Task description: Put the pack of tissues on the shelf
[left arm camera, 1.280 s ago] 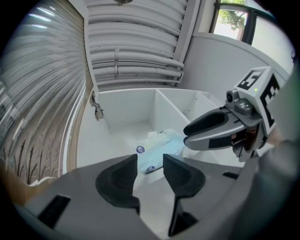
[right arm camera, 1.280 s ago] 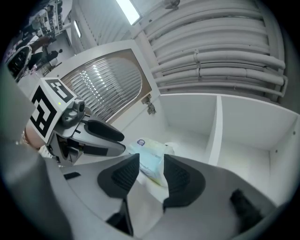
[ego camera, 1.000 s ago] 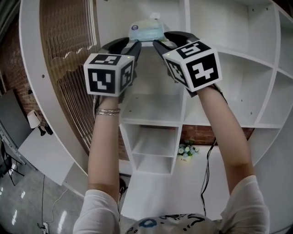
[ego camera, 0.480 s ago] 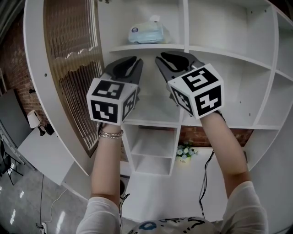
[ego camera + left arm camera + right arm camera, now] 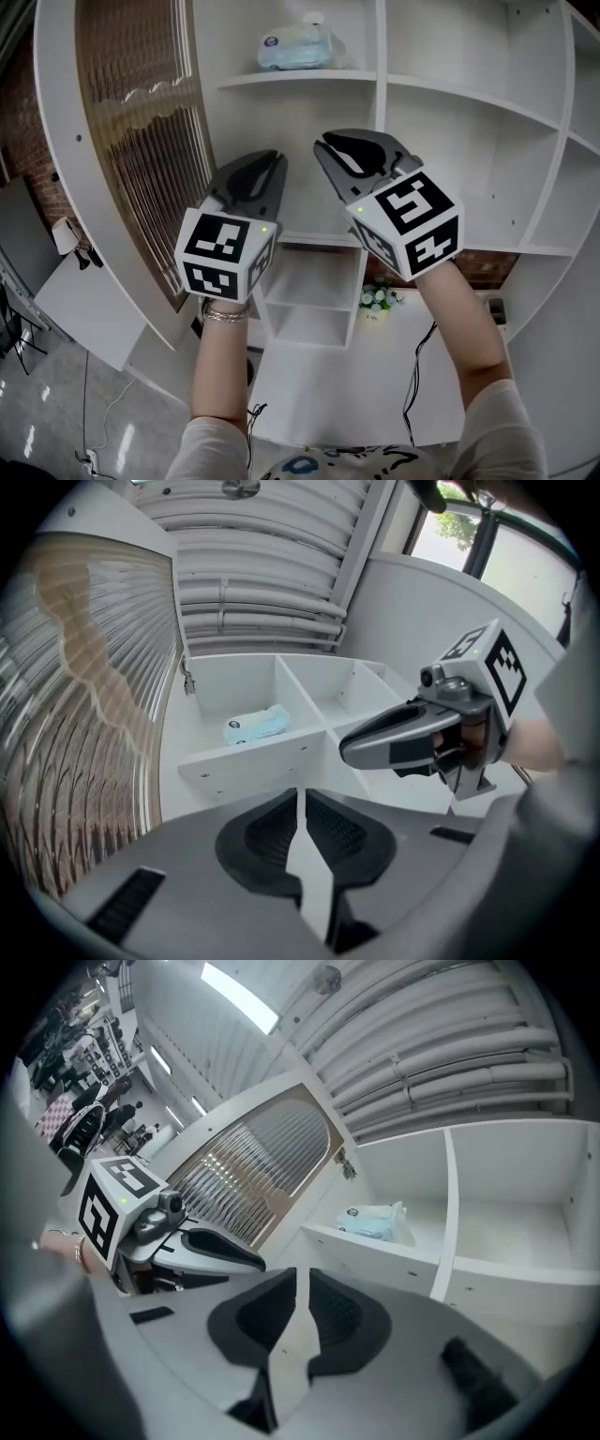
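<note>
The pale blue pack of tissues (image 5: pixel 295 47) lies on the upper shelf board (image 5: pixel 347 79) of the white shelf unit, apart from both grippers. It also shows as the pack (image 5: pixel 255 726) in the left gripper view and the pack (image 5: pixel 375 1222) in the right gripper view. My left gripper (image 5: pixel 275 157) and right gripper (image 5: pixel 328 145) hang side by side below that shelf. Both sets of jaws are closing, down to a narrow slit with nothing between them: left gripper (image 5: pixel 300 803), right gripper (image 5: pixel 302 1283). Each camera sees the other gripper (image 5: pixel 412 738) (image 5: pixel 202 1246) beside it.
A wavy ribbed panel (image 5: pixel 141 122) fills the shelf unit's left bay. A white upright divider (image 5: pixel 382 112) stands right of the tissues' compartment. Lower cubbies (image 5: pixel 314 291), a small pot of flowers (image 5: pixel 378 300) and a black cable (image 5: pixel 417 366) lie below. Brick wall (image 5: pixel 19 141) at left.
Both grippers have let go of the tissue pack, left it on the upper shelf, and dropped down and back from it. Their jaws have narrowed from wide to almost together.
</note>
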### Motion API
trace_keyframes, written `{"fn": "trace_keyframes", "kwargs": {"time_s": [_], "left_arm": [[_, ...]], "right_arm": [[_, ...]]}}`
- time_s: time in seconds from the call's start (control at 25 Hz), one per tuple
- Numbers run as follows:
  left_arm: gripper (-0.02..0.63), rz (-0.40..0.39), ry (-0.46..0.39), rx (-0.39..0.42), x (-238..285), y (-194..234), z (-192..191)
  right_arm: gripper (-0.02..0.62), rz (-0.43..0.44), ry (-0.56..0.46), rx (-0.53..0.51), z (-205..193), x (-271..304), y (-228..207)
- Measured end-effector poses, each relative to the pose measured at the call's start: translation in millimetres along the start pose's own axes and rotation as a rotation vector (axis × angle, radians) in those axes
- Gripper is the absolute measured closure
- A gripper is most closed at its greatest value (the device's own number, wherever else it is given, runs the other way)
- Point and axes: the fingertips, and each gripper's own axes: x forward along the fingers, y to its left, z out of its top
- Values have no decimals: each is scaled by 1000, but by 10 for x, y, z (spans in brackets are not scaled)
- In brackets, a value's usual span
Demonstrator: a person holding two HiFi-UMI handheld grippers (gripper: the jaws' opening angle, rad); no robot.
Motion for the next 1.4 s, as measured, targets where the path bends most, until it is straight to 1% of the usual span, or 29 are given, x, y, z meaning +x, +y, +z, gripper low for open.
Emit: {"fn": "trace_keyframes", "kwargs": {"time_s": [0.2,0.48,0.64,0.84,1.12,1.4], "left_arm": [[569,-20,21,-4,-139,-144,-136],[569,-35,52,-68,-330,-331,-392],[569,-71,72,-84,-428,-481,-545],[569,-112,97,-109,-567,-662,-786],[569,-173,115,-154,-817,-1009,-1054],[571,-214,166,-216,-1070,-1303,-1420]], "right_arm": [[541,31,9,59,-200,-133,208],[545,63,49,116,-489,-249,435],[545,73,60,170,-661,-384,542],[545,97,96,212,-924,-529,698],[546,165,119,244,-1165,-789,1045],[548,251,178,316,-1623,-1038,1478]]}}
